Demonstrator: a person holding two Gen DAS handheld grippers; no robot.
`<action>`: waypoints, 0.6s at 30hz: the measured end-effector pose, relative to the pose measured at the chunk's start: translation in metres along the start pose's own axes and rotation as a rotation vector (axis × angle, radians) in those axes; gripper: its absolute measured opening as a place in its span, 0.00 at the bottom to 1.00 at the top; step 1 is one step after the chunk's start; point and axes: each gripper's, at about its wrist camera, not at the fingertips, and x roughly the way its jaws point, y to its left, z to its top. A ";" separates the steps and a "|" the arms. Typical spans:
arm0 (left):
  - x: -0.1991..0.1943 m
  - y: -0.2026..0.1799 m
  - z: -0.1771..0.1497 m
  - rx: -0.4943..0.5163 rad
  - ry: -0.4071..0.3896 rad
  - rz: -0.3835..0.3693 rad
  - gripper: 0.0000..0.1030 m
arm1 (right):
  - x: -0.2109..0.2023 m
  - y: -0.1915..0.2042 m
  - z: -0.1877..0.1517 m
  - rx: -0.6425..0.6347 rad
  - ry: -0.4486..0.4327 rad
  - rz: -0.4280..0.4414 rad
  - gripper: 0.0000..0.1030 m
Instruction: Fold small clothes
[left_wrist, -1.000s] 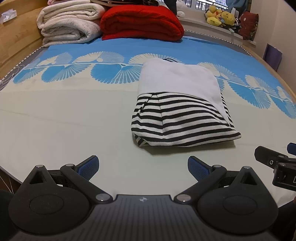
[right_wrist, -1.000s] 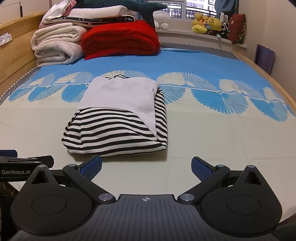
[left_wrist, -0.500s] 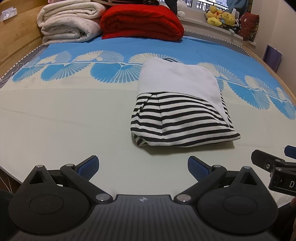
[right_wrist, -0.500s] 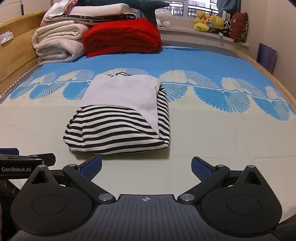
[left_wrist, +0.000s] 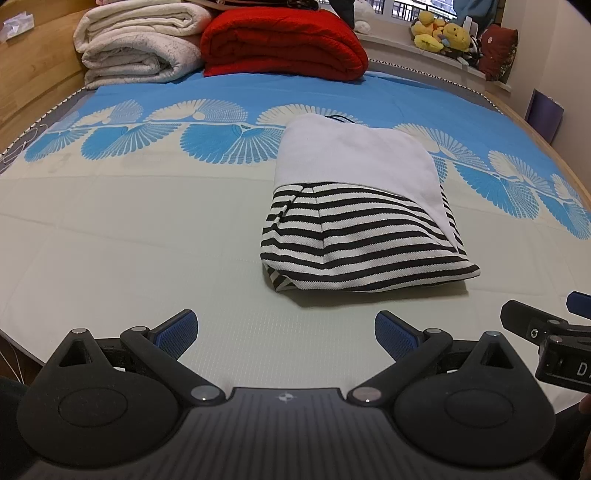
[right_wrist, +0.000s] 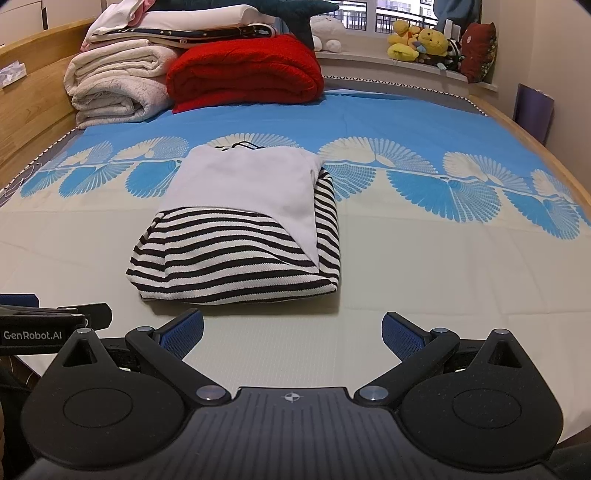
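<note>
A folded garment (left_wrist: 354, 206) (right_wrist: 240, 225), white on top with black-and-white stripes below, lies flat on the bed. My left gripper (left_wrist: 286, 330) hovers open near the bed's front edge, a short way before the garment's striped end, with nothing between its blue pads. My right gripper (right_wrist: 291, 330) is also open and empty, just in front of the garment's near right corner. In the left wrist view the right gripper's side (left_wrist: 543, 332) shows at the right edge; in the right wrist view the left gripper's side (right_wrist: 55, 317) shows at the left edge.
The bed sheet (left_wrist: 129, 229) is pale with a blue fan pattern toward the back. Rolled white blankets (right_wrist: 118, 88) and a red blanket (right_wrist: 247, 74) are stacked at the headboard end. Plush toys (right_wrist: 421, 44) sit on the window sill. A wooden frame (left_wrist: 33, 85) borders the left.
Both grippers have edged slightly forward toward the folded garment, which looks a little larger now. Both stay open; the garment has not moved.
</note>
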 end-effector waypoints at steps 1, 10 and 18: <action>0.000 0.000 0.000 0.000 0.000 0.000 0.99 | 0.000 0.000 0.000 0.000 0.000 0.000 0.99; 0.000 0.000 -0.001 0.002 0.001 0.000 0.99 | 0.001 0.000 -0.002 0.002 0.004 0.001 0.99; 0.001 0.001 -0.003 0.004 0.002 -0.002 0.99 | 0.001 0.000 -0.003 0.002 0.009 0.006 0.99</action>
